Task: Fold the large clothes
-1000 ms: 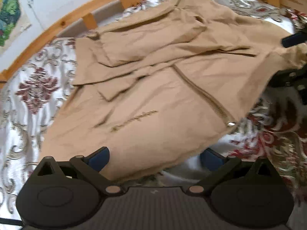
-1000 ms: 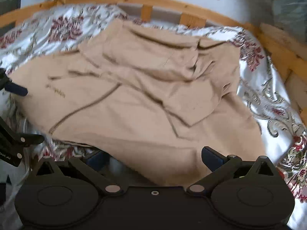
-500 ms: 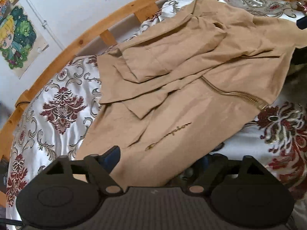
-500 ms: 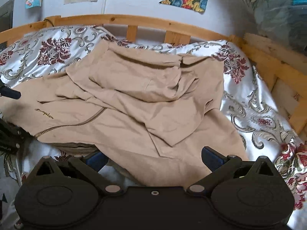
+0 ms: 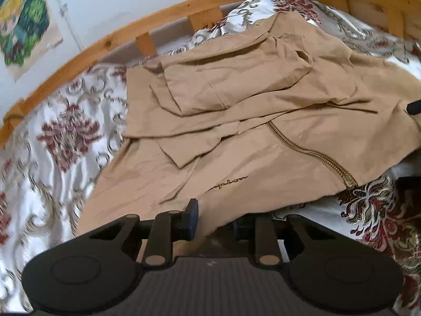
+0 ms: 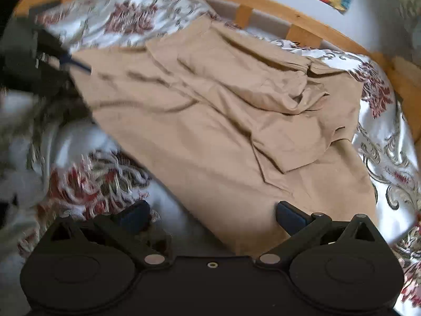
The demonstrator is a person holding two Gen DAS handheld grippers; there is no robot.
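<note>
pinching the near hem of the tan jacket (image 5: 263,137) is my left gripper (image 5: 213,220). its jaws have just been closing, and the cloth sits between them now, bunched up at the edge. my right gripper (image 6: 210,214) is spread wide, with the other near corner of the jacket lying between its 2 fingers, not squeezed yet.

the jacket lies spread on the flowery bed cover (image 5: 60,142), with its sleeves folded in over the middle and the hood at the far end, near the wooden bed frame (image 5: 147,23). the zipper (image 5: 313,155) runs down toward the near hem.

i think the jacket is soft and floppy, not heavy. it will sag if i lift it at only 1 spot. the shiny cover looks slippery, so the jacket may slide. the 2 near hem corners look like the best places to hold, away from the hard zipper.
</note>
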